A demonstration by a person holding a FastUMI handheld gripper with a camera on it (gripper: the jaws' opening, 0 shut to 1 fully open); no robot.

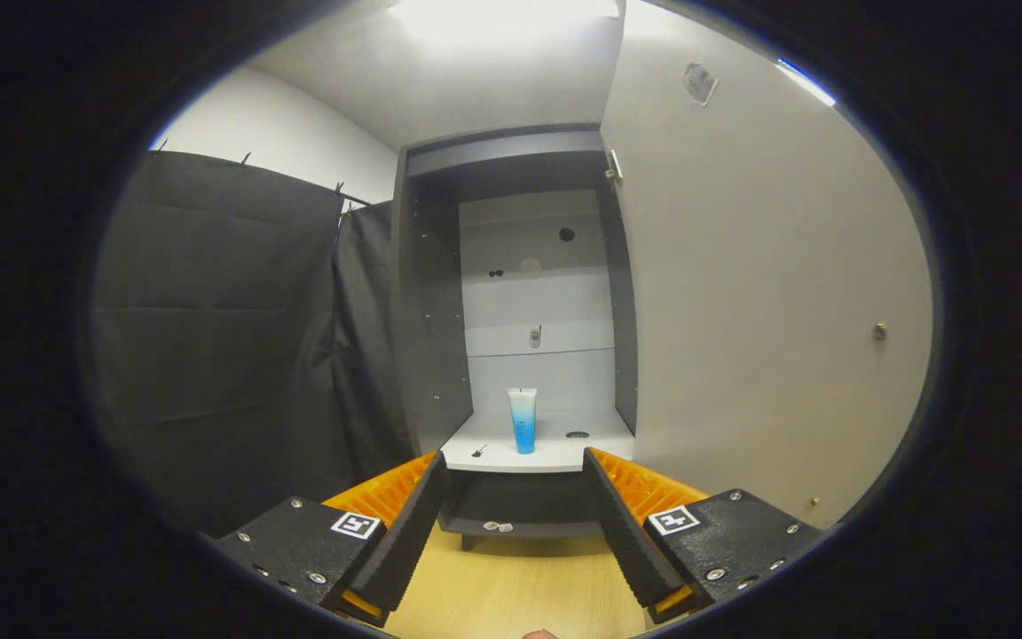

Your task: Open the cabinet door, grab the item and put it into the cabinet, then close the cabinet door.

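Now | claw (515, 484) open, empty | tube (522, 420) upright beyond, inside cabinet (427, 355)

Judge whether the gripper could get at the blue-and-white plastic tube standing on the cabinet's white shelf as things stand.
Probably yes: the grey cabinet door stands swung open, the gripper is open, and the blue-and-white plastic tube stands upright beyond its fingers with nothing between.

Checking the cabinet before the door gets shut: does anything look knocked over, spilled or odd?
Nothing stands out. The blue and white plastic tube stands upright on the white cabinet shelf, beyond the open, empty claw. The pale cabinet door is swung wide open beside it.
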